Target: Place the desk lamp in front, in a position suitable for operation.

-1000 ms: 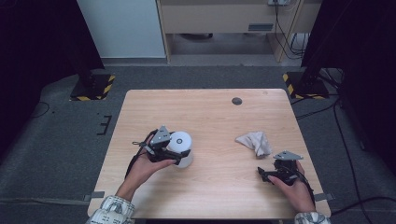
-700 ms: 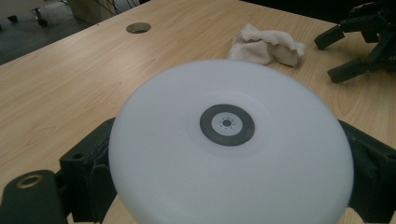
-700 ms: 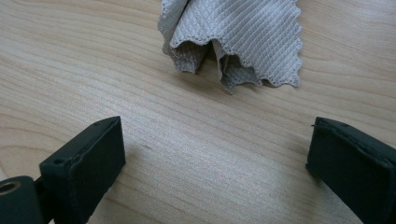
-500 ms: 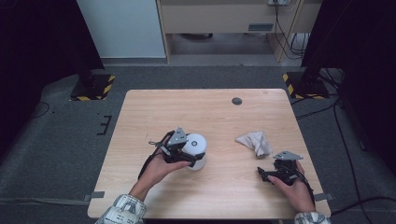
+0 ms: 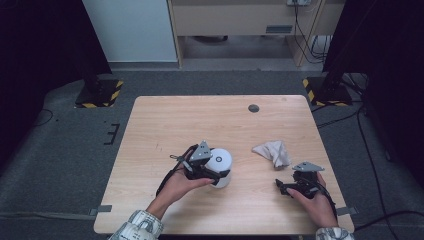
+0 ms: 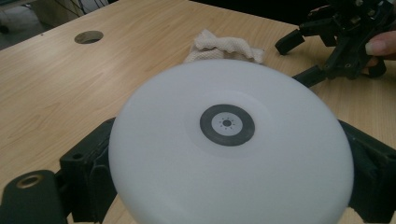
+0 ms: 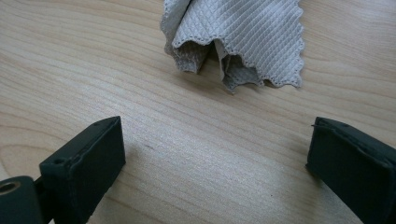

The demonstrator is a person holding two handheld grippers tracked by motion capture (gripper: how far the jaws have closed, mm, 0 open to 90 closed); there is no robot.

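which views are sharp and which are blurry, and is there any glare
Left gripper view: the white round object is soft and close, its pale top nearly washed out, the cloth behind also soft. Right gripper view: cloth weave and wood grain crisp, jaws slightly blurred. High view: evenly lit table, dark surroundings, no strong glare.

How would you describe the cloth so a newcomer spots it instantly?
Start at the light wooden table and go to its right half, nearer the person than the small round hole. There, just beyond the open right gripper, lies the cloth. It is the one soft, crumpled thing, beige with a waffle weave and scalloped edges, unlike the smooth white round object clamped in the left gripper.
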